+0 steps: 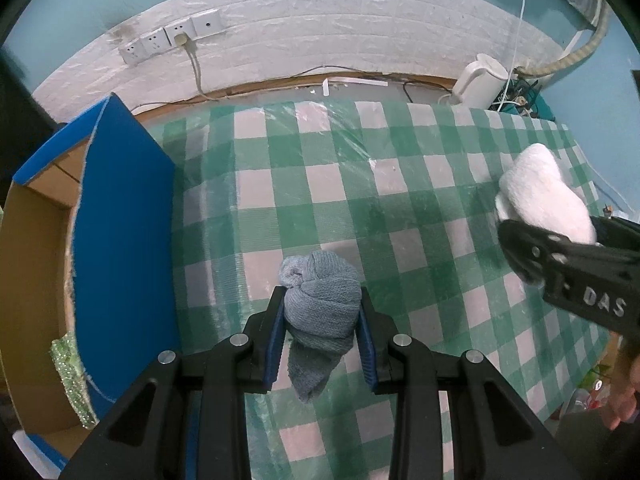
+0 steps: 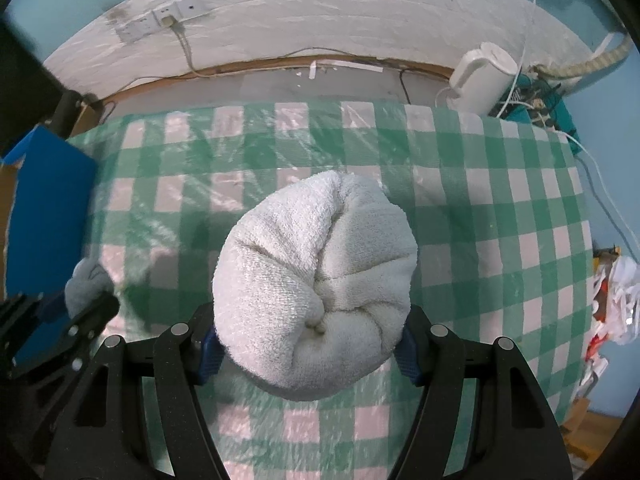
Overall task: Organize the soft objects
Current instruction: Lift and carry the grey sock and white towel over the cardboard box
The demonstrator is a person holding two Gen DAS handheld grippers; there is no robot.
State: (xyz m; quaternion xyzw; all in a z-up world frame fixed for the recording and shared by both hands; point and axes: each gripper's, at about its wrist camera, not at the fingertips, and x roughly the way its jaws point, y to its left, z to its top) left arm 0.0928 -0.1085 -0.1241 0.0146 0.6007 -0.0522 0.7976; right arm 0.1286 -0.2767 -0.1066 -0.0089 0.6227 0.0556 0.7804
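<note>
Left gripper (image 1: 322,312): clenched on the grey-blue knitted bundle (image 1: 320,300).
Right gripper (image 2: 310,340): clamped on the white rolled towel (image 2: 316,272).
Surface: green checked tablecloth (image 1: 400,208).

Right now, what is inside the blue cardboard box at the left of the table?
In the blue box, only a sparkly green cloth shows near the corner, plus bare brown cardboard. The blue wall covers the rest of the floor.

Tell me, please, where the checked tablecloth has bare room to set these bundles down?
The middle of the tablecloth is bare, between the blue box and the white kettle corner. It is crowded only at that cable-cluttered corner.
</note>
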